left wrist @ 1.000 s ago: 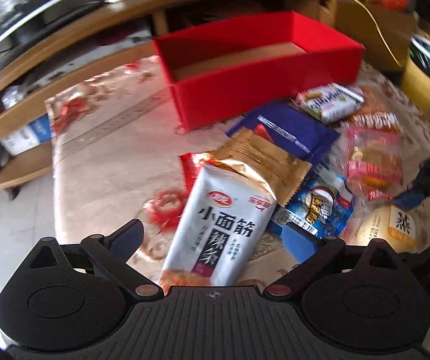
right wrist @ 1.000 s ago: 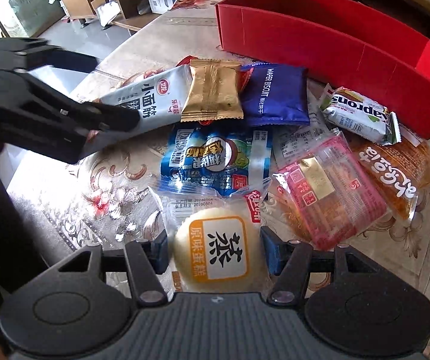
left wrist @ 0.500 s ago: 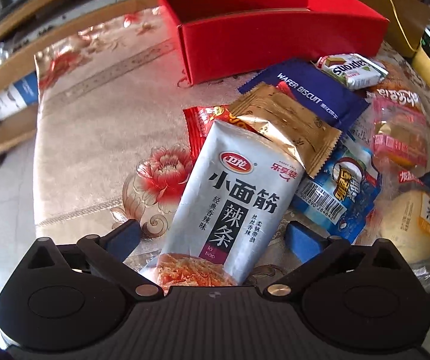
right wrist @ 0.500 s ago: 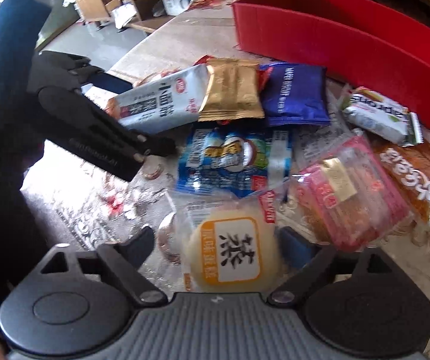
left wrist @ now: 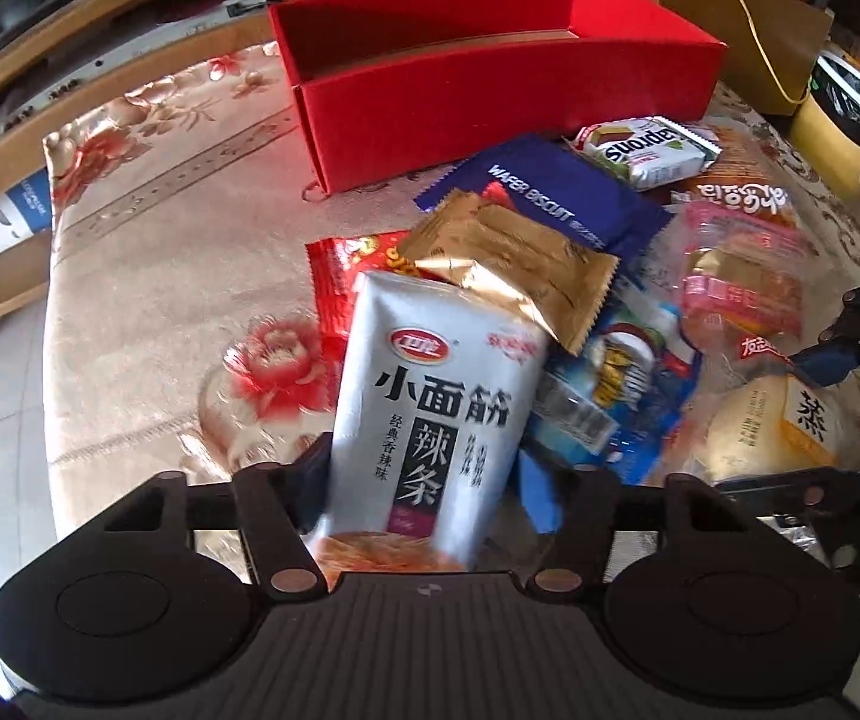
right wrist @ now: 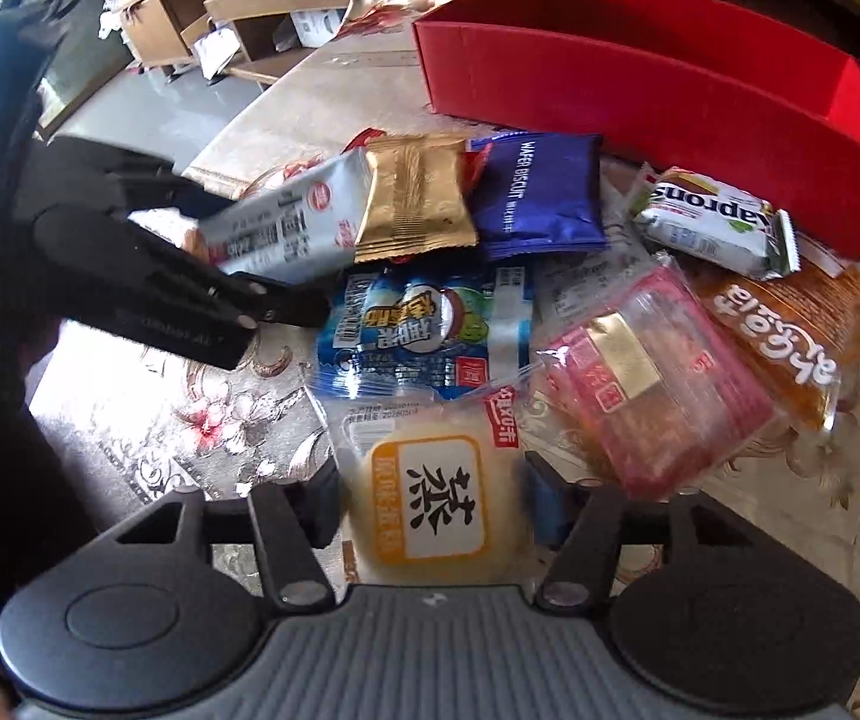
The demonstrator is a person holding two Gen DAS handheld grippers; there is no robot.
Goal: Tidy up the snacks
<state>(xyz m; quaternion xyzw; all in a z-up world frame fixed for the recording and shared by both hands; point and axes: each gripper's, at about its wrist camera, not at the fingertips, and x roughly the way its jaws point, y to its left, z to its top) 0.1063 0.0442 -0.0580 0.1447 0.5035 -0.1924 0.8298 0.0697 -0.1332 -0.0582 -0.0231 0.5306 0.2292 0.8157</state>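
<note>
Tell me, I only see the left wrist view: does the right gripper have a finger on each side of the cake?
Observer: Yes. In the right wrist view the right gripper has one finger against each side of the cake.
Operator: Is anything lying on the cake?
Observer: No. The clear end of its wrapper overlaps the edge of the blue packet, and nothing covers the cake itself.
</note>
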